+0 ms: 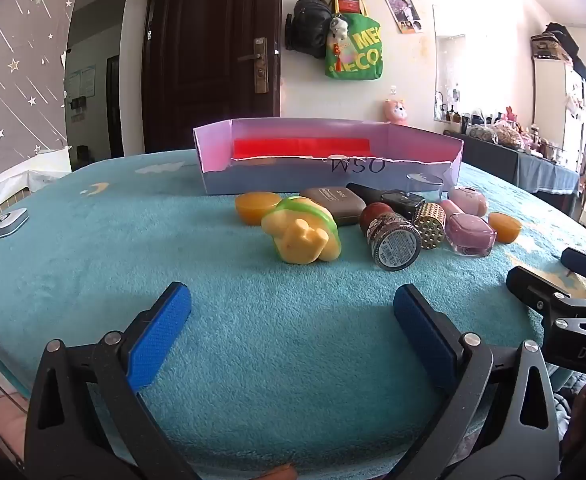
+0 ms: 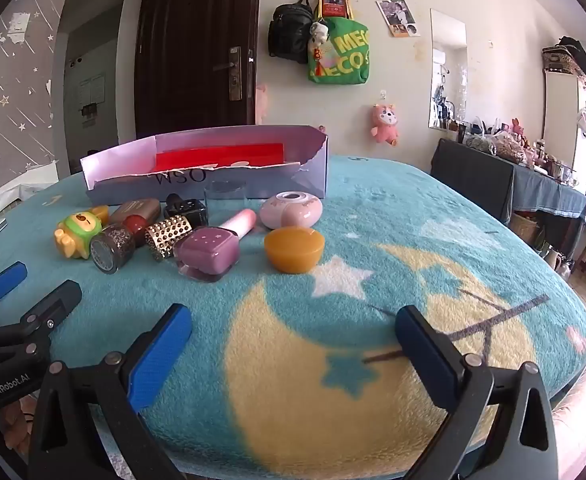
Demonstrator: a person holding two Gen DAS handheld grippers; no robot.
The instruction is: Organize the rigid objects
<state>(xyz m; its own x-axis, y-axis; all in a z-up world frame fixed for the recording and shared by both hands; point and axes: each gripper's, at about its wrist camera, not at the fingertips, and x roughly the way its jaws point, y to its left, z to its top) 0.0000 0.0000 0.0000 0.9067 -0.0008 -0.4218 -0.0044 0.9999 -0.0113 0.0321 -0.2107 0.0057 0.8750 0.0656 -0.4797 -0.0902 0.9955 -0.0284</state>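
Observation:
A torn lilac cardboard box [image 1: 325,176] [image 2: 309,176] with a red sheet inside stands at the back of the teal blanket. In front of it lies a cluster of small items: a yellow-green toy figure [image 1: 299,234] [image 2: 76,232], two orange half-domes [image 1: 255,206] [image 2: 294,249], a brown case [image 1: 335,204], a glitter jar [image 1: 393,240] [image 2: 111,247], a gold studded cylinder [image 1: 429,225] [image 2: 168,235], a purple nail polish bottle [image 1: 469,231] [image 2: 209,254] and a pink round case [image 2: 291,210]. My left gripper [image 1: 293,312] and right gripper [image 2: 293,328] are both open and empty, short of the cluster.
A small white device [image 1: 3,224] lies at the blanket's left edge. The right gripper's body [image 1: 565,304] shows in the left wrist view, and the left gripper's fingers [image 2: 5,280] show in the right wrist view. A dark table [image 2: 533,184] with clutter stands at the right.

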